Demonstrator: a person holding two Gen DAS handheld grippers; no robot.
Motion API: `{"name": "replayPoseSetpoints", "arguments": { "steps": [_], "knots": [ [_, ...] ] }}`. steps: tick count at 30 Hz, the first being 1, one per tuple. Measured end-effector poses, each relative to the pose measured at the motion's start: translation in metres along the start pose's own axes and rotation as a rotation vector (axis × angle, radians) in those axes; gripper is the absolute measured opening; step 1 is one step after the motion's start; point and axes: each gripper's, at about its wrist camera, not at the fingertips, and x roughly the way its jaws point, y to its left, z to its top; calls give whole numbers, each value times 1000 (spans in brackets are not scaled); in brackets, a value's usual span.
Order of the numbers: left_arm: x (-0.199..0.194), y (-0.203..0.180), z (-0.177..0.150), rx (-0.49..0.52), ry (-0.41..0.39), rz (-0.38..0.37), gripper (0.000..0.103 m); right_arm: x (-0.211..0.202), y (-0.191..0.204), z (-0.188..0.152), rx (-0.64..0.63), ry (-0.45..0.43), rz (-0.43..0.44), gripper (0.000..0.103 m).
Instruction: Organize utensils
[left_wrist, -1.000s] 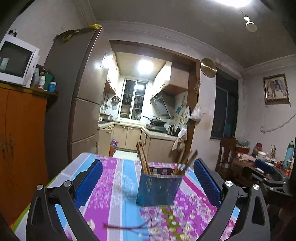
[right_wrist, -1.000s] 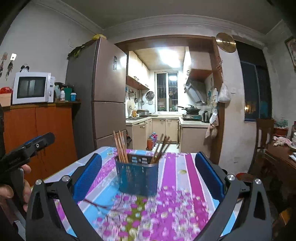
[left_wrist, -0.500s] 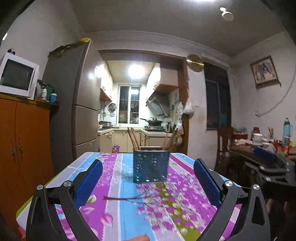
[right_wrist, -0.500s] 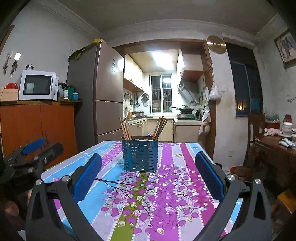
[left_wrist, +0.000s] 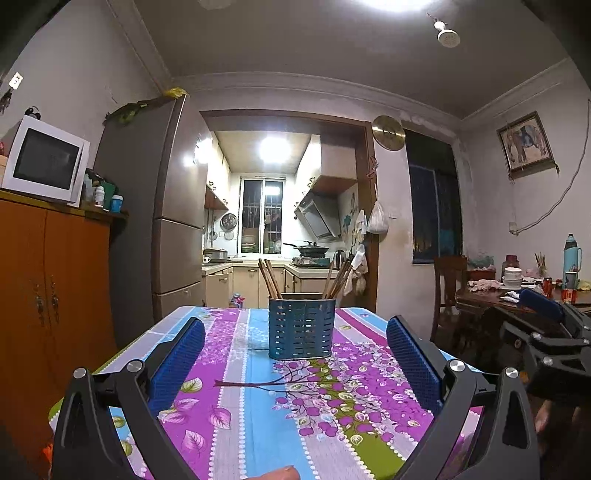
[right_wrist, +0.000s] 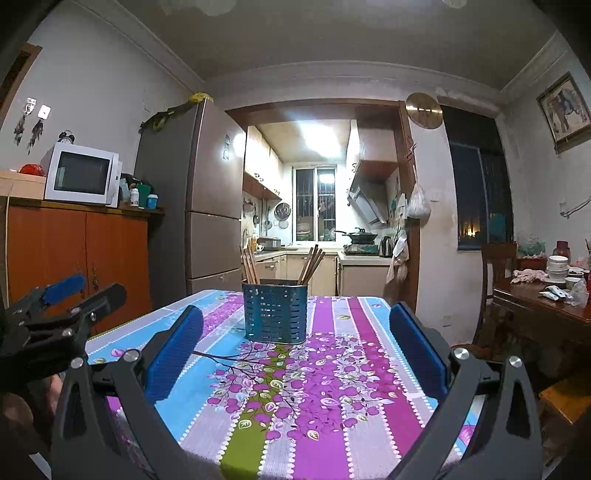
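1. Left wrist view shows a blue holder (left_wrist: 301, 326) standing upright near the middle of the tabletop (left_wrist: 236, 417), which has a purple and blue flower cloth.
2. Brown chopsticks (left_wrist: 270, 278) stick up out of the holder in two bunches. One bunch leans left and one leans right.
3. No chopstick or other utensil lies loose on the cloth in either view. It looks like the sorting is done, or nearly done.
4. The left gripper (left_wrist: 295, 362) hangs over the near edge of the tabletop. Its jaws are spread wide with nothing between them. They touch nothing, and the holder is well in front of them.
5. The right gripper (right_wrist: 295, 360) is the same. Its jaws are wide apart, hold nothing, and sit back from the holder, which shows at (right_wrist: 275, 312) in the right wrist view.
6. Each view also shows the other gripper off to the side, near the edge of the tabletop.
7. My guess for the next move: if more utensils need sorting, a gripper must first find one, because none is in sight. It then needs to close on it gently and drop it in the holder without knocking the holder over.
8. If nothing is left, both grippers can just move away.
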Motion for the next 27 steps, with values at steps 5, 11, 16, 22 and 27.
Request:
{"name": "replayPoseSetpoints", "arguments": {
  "steps": [5,11,16,22,27],
  "knots": [
    [-6,-3,-4,9,3,-2,98,-6,0,1,0,-13,-7,97],
    [-11,-4,-4,17,-1,4,98,-8,1,-3,9,-10,-8,97],
    [-12,-6,-3,15,-4,13,98,-10,1,-3,5,-15,-12,97],
    [-13,-9,-5,19,-7,10,98,-12,0,-4,3,-18,-19,97],
    [-9,-10,-6,20,6,10,98,-12,0,-6,9,-8,-20,97]
  ]
}}
